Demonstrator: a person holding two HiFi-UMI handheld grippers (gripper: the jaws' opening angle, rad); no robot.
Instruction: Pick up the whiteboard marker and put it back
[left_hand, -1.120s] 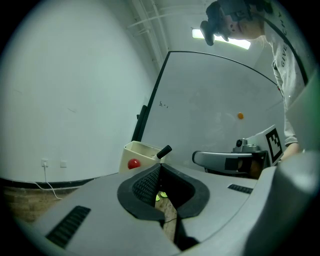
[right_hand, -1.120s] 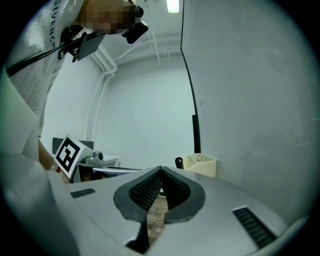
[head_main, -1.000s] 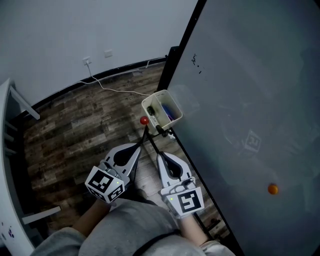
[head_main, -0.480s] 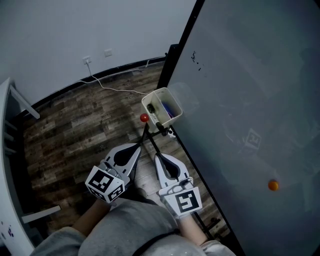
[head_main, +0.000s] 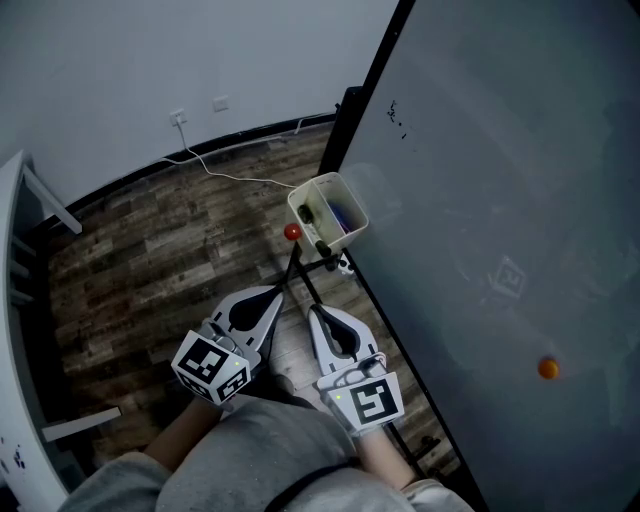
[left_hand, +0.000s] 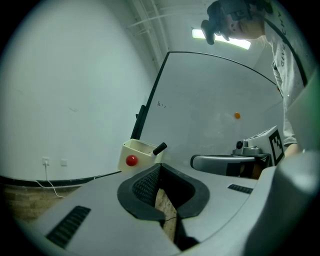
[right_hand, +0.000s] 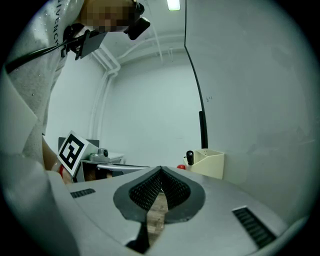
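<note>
A cream marker holder (head_main: 312, 197) hangs on the whiteboard (head_main: 500, 200) at its lower left edge. A black whiteboard marker (head_main: 321, 247) stands in it, cap end sticking out over the near rim; something blue lies inside too. The marker (left_hand: 160, 148) also shows in the left gripper view, and the marker (right_hand: 189, 157) in the right gripper view. Both grippers hover side by side short of the holder, pointing at it. My left gripper (head_main: 284, 286) is shut and empty, and so is my right gripper (head_main: 312, 309). A red round knob (head_main: 292, 232) sits on the holder's left side.
An orange magnet (head_main: 547, 368) sticks to the whiteboard at the right. The board's black frame (head_main: 352, 120) runs down to the wooden floor (head_main: 160, 250). A white cable (head_main: 240, 178) trails from a wall outlet (head_main: 178, 118). White furniture (head_main: 15, 300) stands at the left.
</note>
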